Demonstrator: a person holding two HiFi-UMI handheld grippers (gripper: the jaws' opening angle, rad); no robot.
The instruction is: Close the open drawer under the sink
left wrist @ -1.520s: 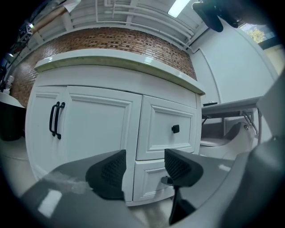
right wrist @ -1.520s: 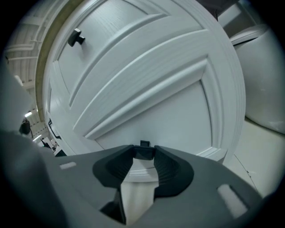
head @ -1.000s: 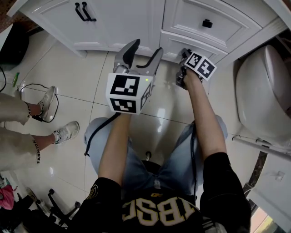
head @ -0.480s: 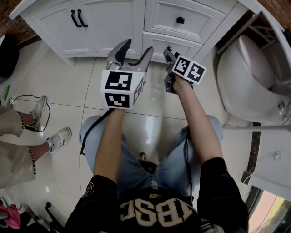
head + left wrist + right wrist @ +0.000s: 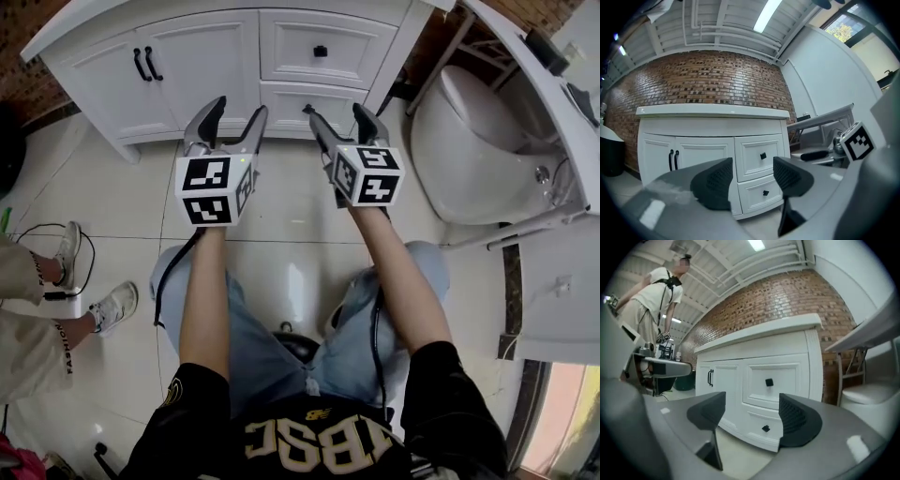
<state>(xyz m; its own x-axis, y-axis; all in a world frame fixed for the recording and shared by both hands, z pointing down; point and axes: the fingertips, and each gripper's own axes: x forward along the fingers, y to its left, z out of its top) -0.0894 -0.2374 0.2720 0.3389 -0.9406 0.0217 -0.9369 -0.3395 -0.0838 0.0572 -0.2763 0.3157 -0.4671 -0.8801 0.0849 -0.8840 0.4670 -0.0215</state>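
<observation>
At the frame's top, the white cabinet (image 5: 202, 56) is seen with its lower drawer (image 5: 291, 94) flush, so closing is judged done. Just below, the left gripper (image 5: 234, 108) is held wide and empty. The right gripper (image 5: 336, 111) is opening, with nothing between its jaws.

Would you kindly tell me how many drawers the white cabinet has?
2: the upper drawer and, directly beneath it, the lower drawer; both look shut, and none seems hidden.

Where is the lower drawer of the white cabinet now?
Head view, top centre: the lower drawer sits under the upper drawer, right of the cabinet doors and left of the toilet.
</observation>
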